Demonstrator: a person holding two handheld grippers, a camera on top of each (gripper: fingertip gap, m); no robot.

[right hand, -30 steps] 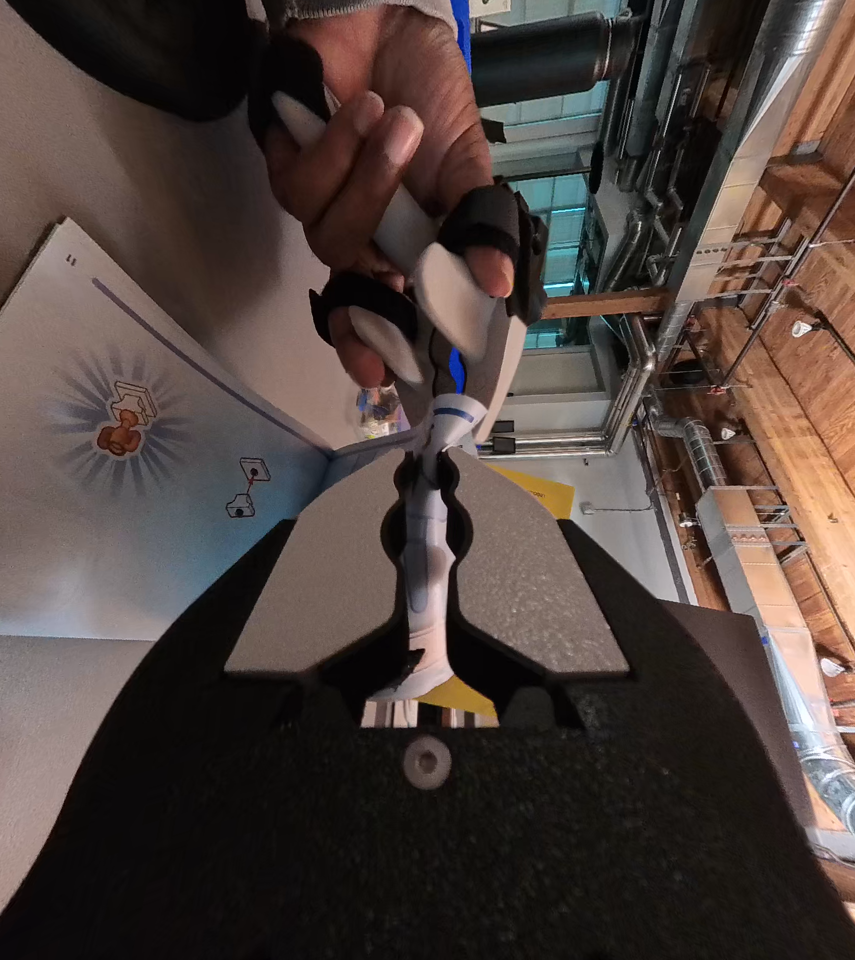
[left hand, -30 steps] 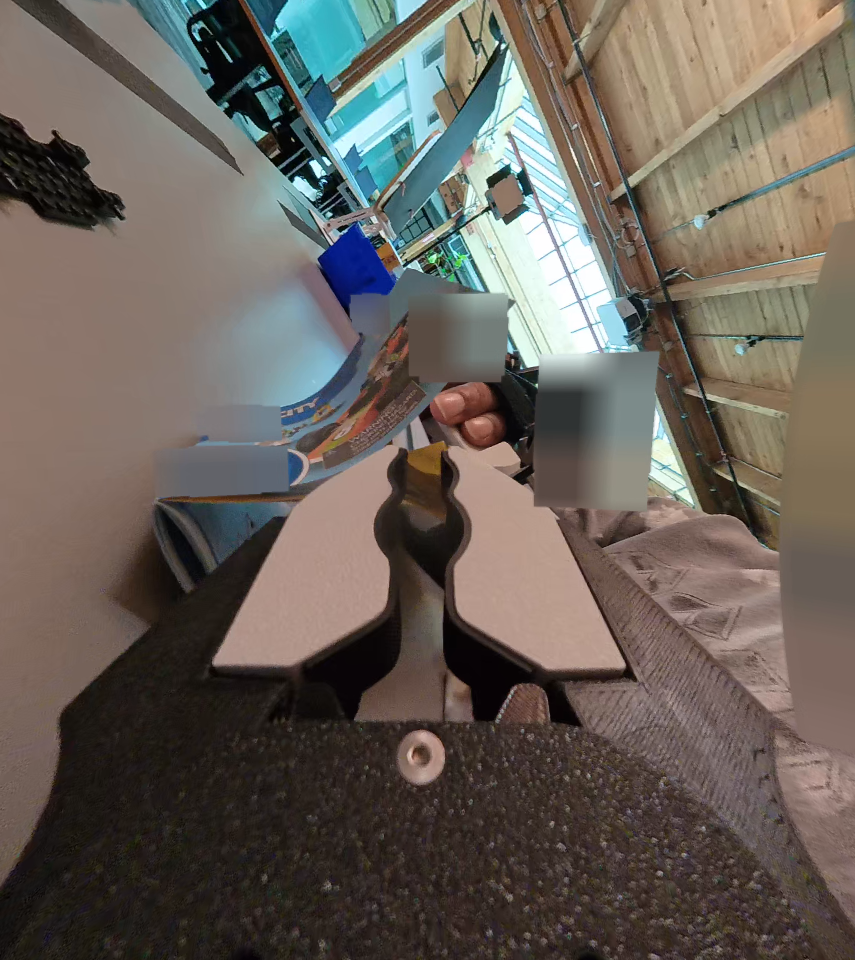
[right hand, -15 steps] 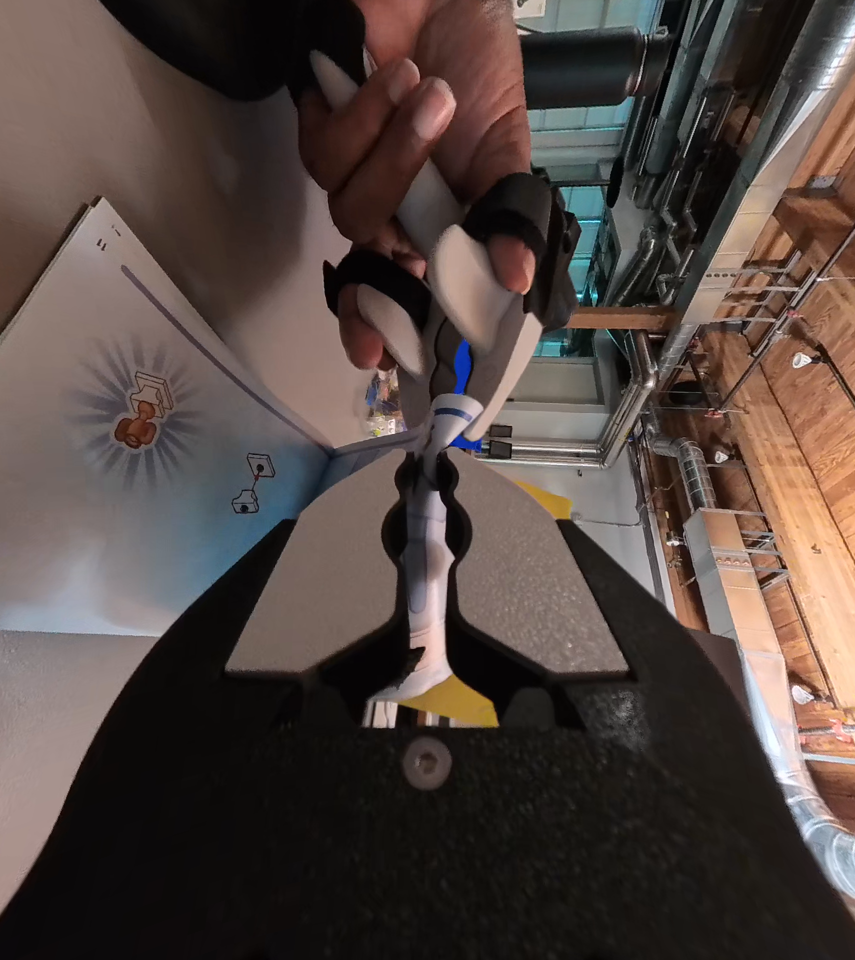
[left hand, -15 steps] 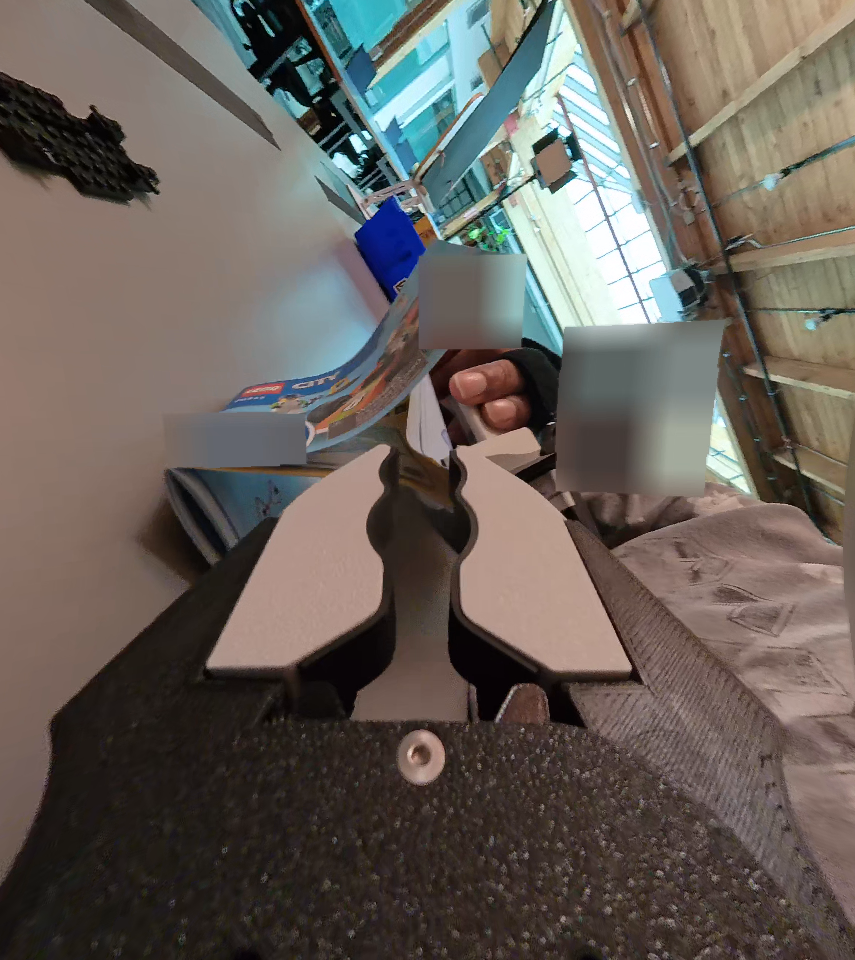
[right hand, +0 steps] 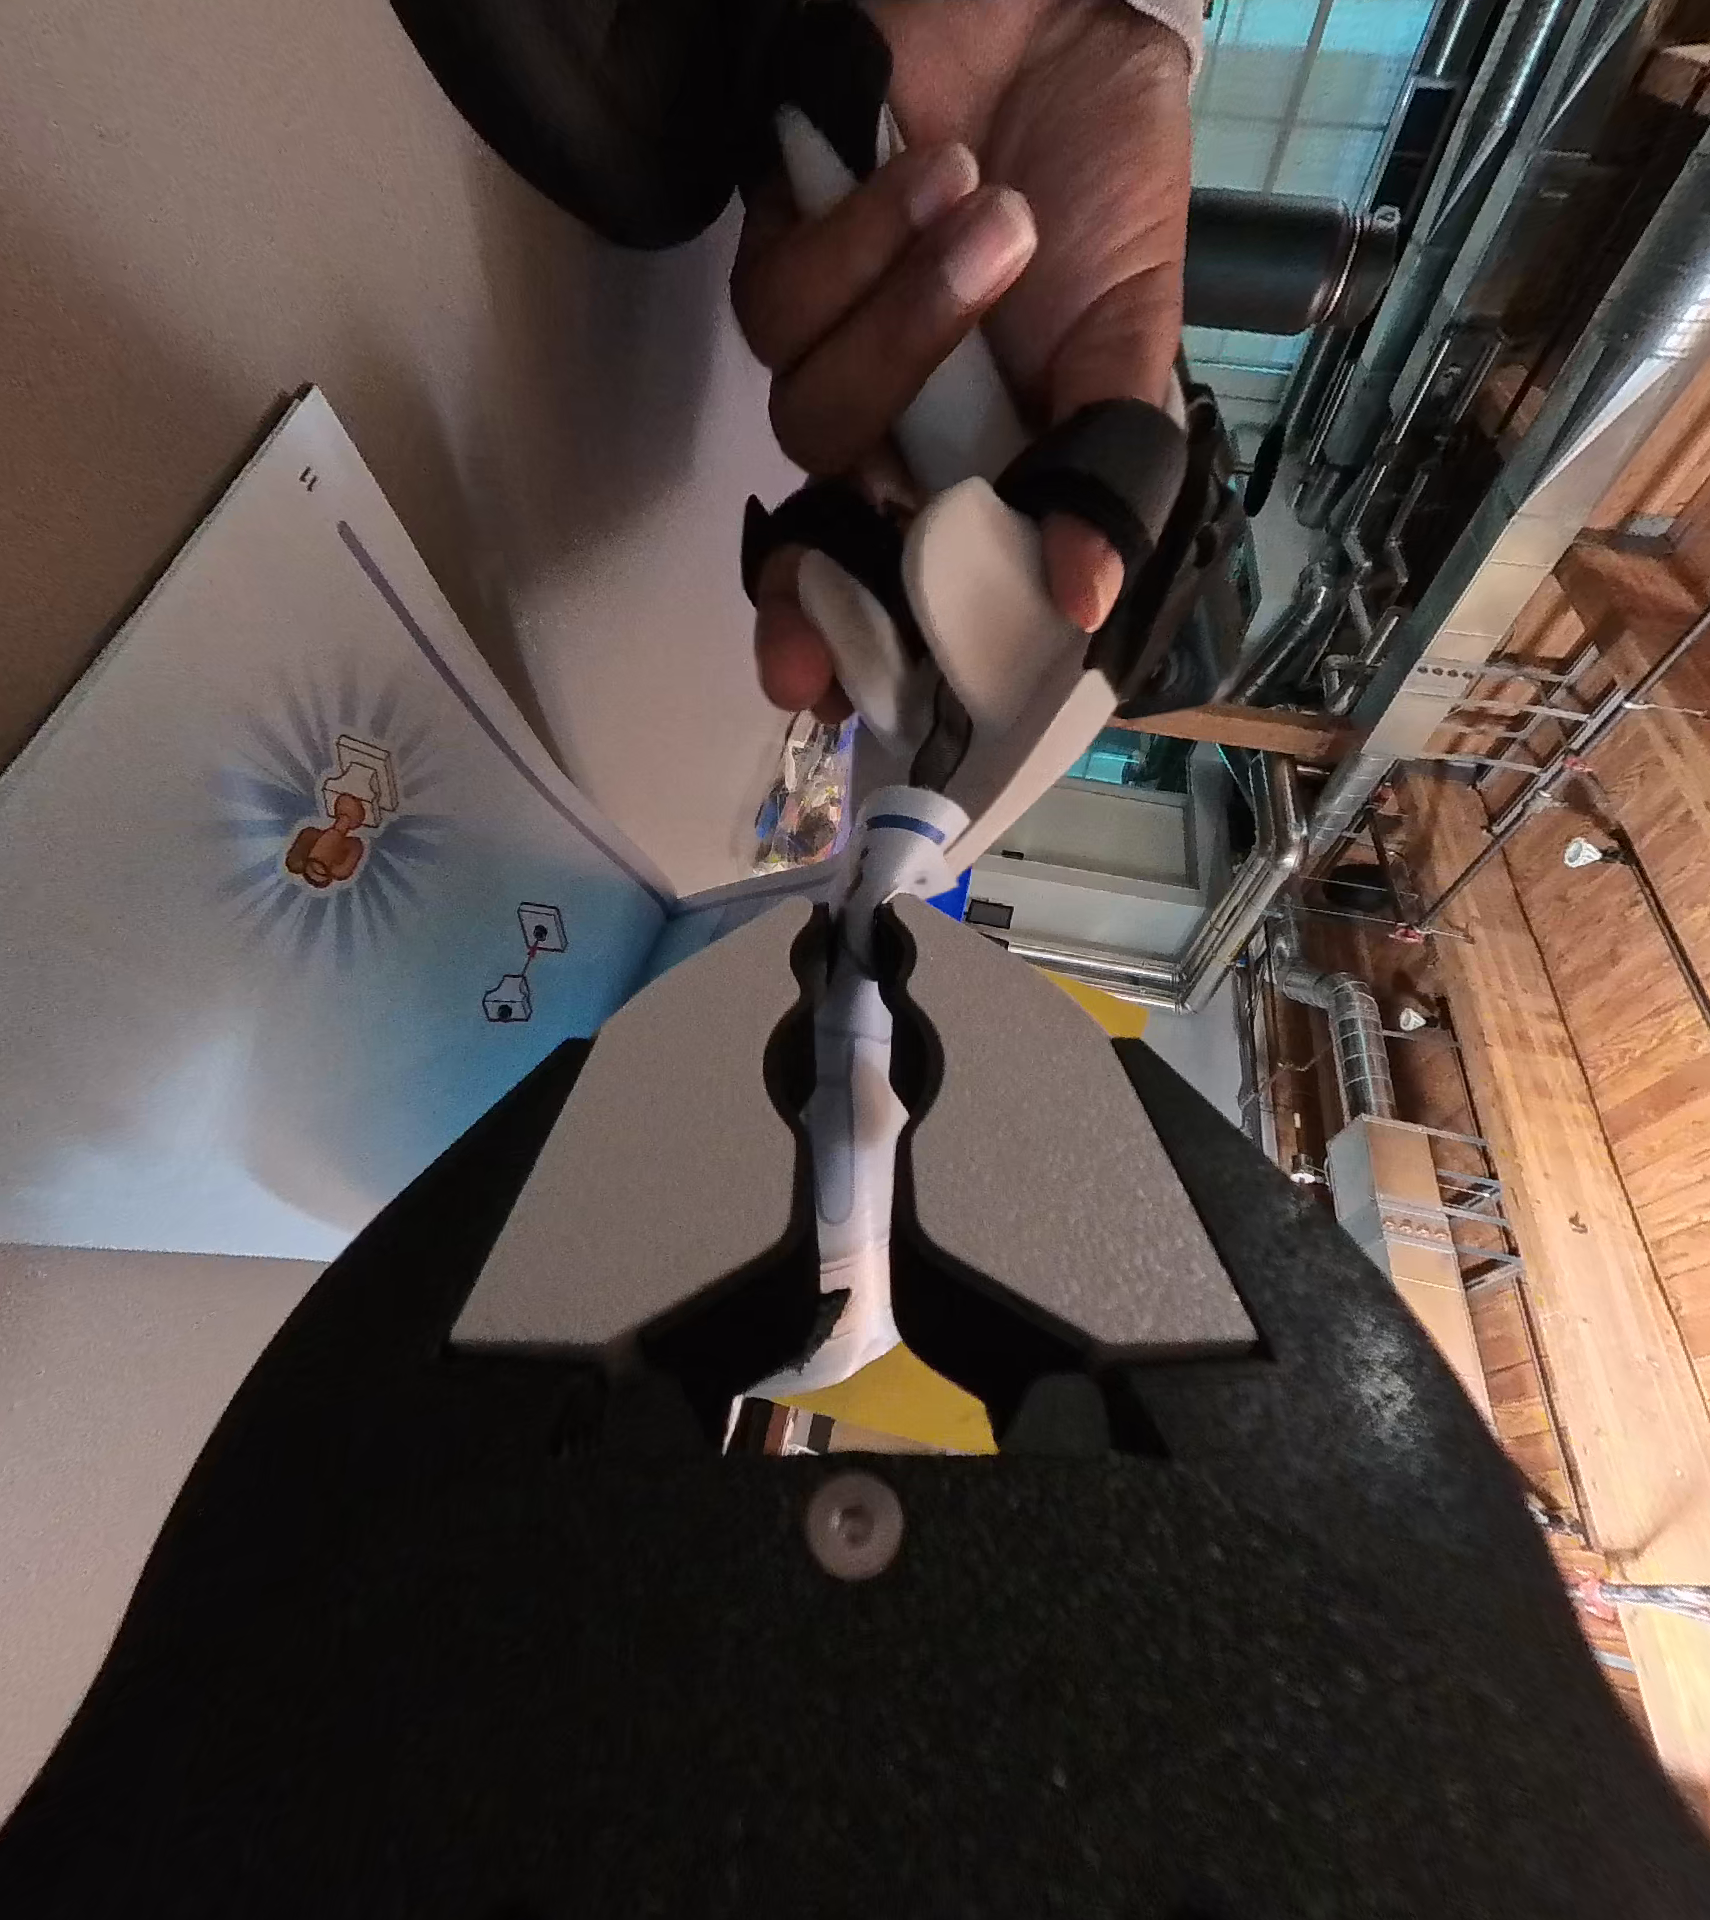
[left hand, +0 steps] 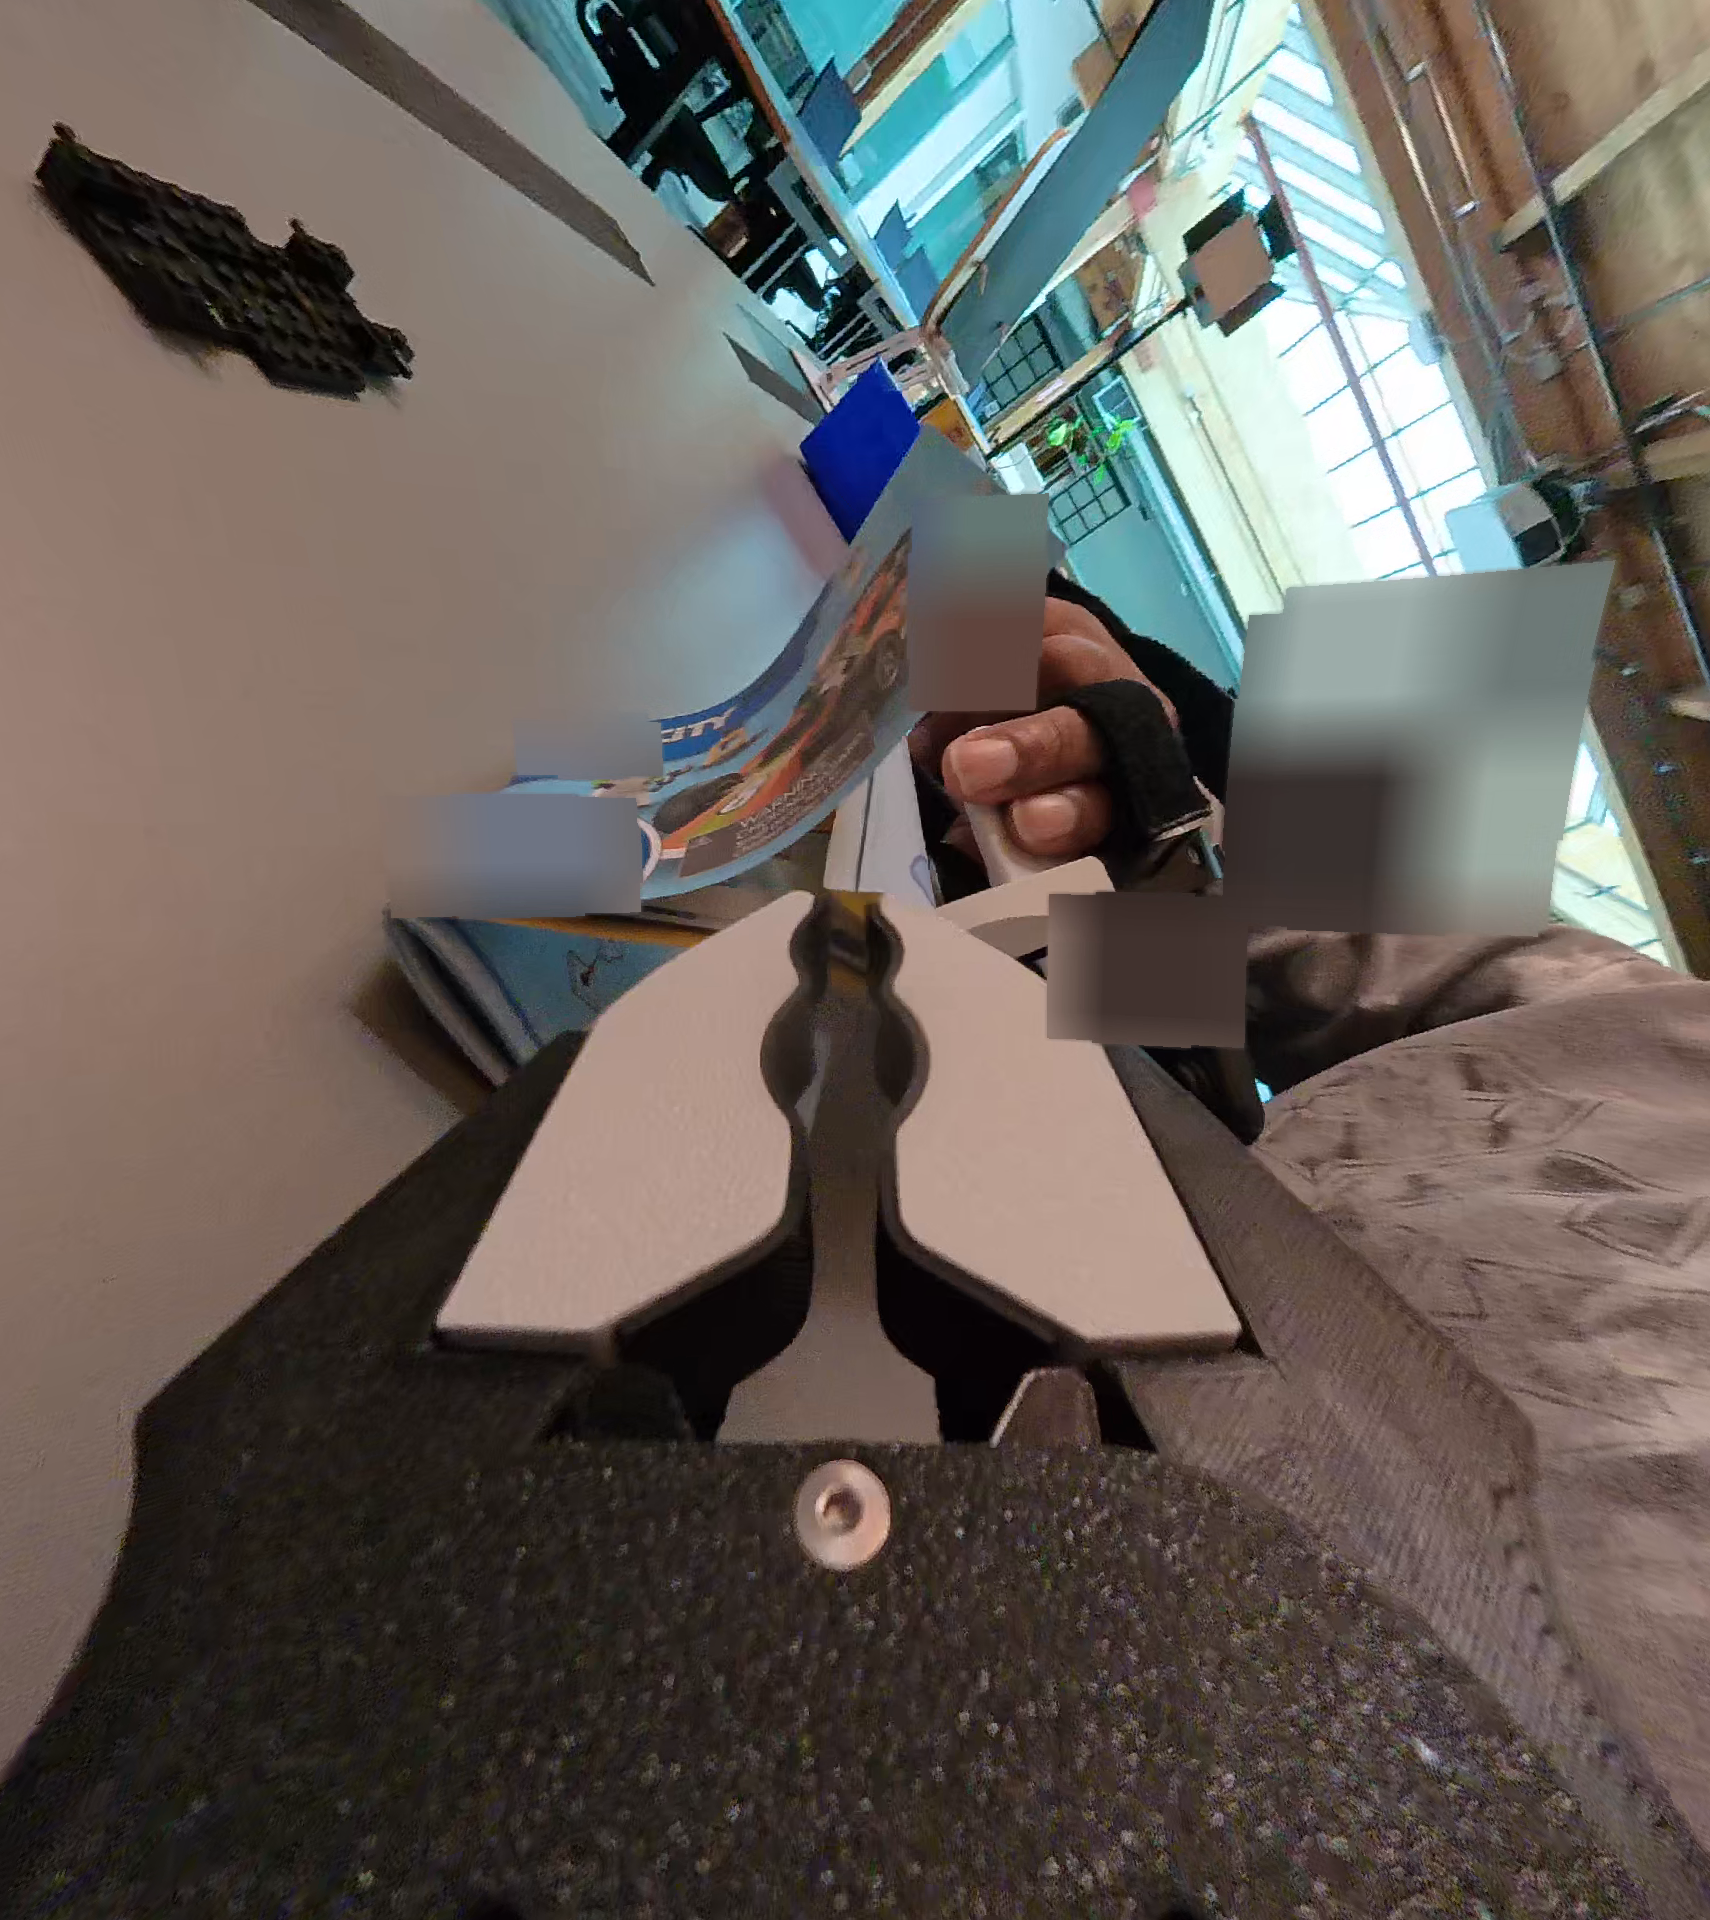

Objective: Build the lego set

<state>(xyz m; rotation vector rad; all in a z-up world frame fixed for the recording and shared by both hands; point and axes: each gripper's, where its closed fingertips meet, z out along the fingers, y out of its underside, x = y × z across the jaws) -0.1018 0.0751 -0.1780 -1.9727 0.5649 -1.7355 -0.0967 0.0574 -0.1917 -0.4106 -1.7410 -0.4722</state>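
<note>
The instruction booklet (right hand: 207, 935) lies open on the pale table, and its cover (left hand: 789, 727) curls up in the left wrist view. My right gripper (right hand: 856, 914) is shut on the edge of a white and blue page (right hand: 856, 1122), seen edge-on between the fingers. My left gripper (left hand: 843, 914) is shut on a thin page edge with yellow at its tip. In the right wrist view a hand (right hand: 986, 260) holds the left gripper just beyond my right fingertips, on the same page. A black lego plate assembly (left hand: 217, 281) lies on the table, far left.
A blue box (left hand: 861, 447) stands behind the booklet. A clear bag of small pieces (right hand: 799, 790) lies past the booklet's fold. A person's grey sleeve (left hand: 1557, 1247) fills the right of the left wrist view. The table (left hand: 155, 727) spreads to the left. The tips of both grippers are at nearly the same place.
My left fingers have closed tighter on the page. Both grippers stay on the page. In the right wrist view the hand with the left gripper has shifted right, and the page has lifted.
</note>
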